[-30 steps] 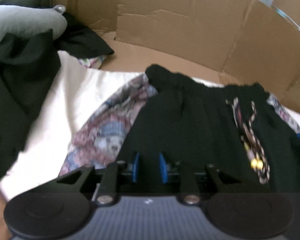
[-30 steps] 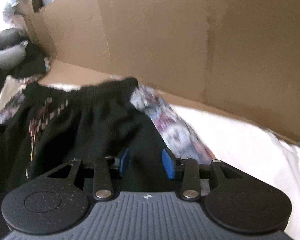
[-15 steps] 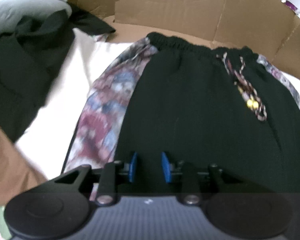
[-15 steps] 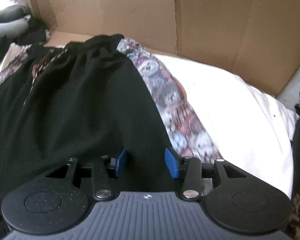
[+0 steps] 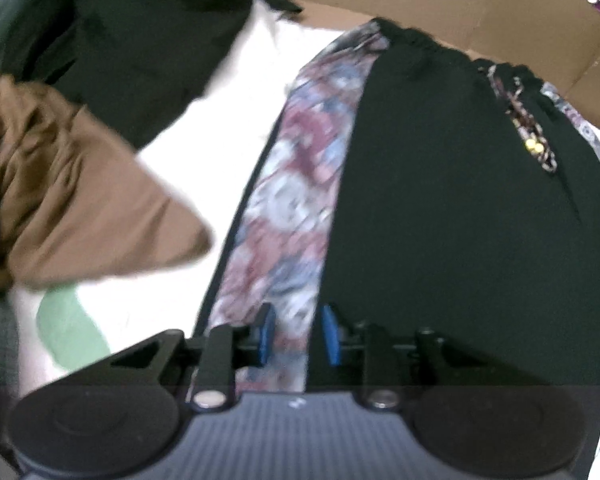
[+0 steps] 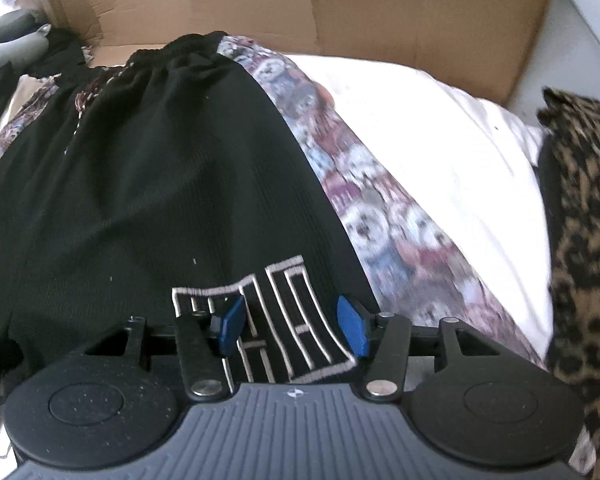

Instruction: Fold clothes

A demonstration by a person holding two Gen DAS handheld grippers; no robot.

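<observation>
**Black shorts spread flat, both grippers at the hem end**

The black shorts [image 6: 148,184] lie flat on a white sheet [image 6: 440,136], waistband toward the cardboard wall [image 6: 380,4] at the back. A patterned side panel [image 5: 292,200] runs down each outer edge, and a patterned drawstring [image 5: 532,136] with yellow tips trails from the waistband. Near the hem sits a white outlined logo [image 6: 276,312].

The left gripper [image 5: 294,334] hangs over the patterned panel on the shorts' left edge, its blue pads set a narrow gap apart with the fabric showing between them; nothing is pinched. The right gripper [image 6: 294,326] stands over the logo with its pads spread wide, also holding nothing.

To the left, a brown garment [image 5: 72,192] and a dark garment [image 5: 148,52] are heaped on the sheet, and a bit of green cloth [image 5: 68,332] shows under the brown one. To the right, a leopard-print fabric [image 6: 584,240] lies beside the sheet. The left view is blurred.
</observation>
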